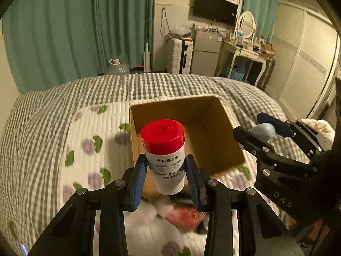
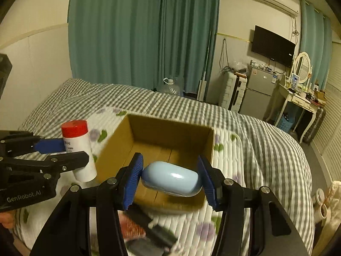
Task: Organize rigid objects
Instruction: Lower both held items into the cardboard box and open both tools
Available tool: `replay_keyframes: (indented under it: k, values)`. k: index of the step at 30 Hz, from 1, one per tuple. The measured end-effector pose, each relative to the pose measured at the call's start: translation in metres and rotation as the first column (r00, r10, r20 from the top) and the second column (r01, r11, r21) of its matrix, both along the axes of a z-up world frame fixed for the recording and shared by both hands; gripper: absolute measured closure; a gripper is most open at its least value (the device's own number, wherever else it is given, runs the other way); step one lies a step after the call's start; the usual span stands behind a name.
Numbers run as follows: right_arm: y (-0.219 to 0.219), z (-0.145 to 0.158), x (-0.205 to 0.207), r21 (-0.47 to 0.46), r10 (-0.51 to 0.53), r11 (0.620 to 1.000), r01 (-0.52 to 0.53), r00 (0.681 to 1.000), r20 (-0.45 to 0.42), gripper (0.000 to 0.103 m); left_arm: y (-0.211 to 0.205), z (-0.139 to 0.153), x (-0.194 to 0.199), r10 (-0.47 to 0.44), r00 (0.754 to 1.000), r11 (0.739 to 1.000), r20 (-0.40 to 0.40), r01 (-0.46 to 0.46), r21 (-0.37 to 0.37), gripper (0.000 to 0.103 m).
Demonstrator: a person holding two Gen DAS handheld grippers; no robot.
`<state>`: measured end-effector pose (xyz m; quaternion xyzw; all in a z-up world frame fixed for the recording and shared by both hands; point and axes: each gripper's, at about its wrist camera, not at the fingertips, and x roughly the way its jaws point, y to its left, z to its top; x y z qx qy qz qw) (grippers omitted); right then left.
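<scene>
An open cardboard box [image 1: 215, 115] [image 2: 208, 140] lies on the bed. My left gripper [image 1: 166, 179] is shut on a white bottle with a red cap [image 1: 165, 155], held upright above the box's near left edge; it also shows in the right wrist view [image 2: 80, 147]. My right gripper [image 2: 170, 179] is shut on a light blue oval case [image 2: 171, 178], held above the box's near side; in the left wrist view the case [image 1: 263, 131] is at the right of the box.
The bed has a floral quilt [image 1: 96, 138] over a grey checked cover [image 1: 170, 85]. Blurred red and black items [image 1: 185, 215] [image 2: 149, 232] lie on the quilt below the grippers. Beyond the bed stand a suitcase [image 1: 179, 55], a fridge [image 1: 204, 53] and a dressing table [image 1: 247, 55].
</scene>
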<state>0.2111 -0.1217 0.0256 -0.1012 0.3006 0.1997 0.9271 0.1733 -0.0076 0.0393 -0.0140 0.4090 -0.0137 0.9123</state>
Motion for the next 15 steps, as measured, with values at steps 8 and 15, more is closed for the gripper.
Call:
replay_keyframes:
  k: [8,15]
  values:
    - [0.007,-0.037,0.061,0.000,-0.008,1.000,0.008,0.997,-0.076,0.051,0.004,-0.065,0.058,0.015,0.994,1.000,-0.107,-0.013,0.012,0.066]
    - [0.007,-0.073,0.088,-0.024,0.001,1.000,-0.004,0.992,-0.125,0.051,-0.008,-0.094,0.077,-0.022,0.995,0.998,-0.098,0.028,0.062,0.066]
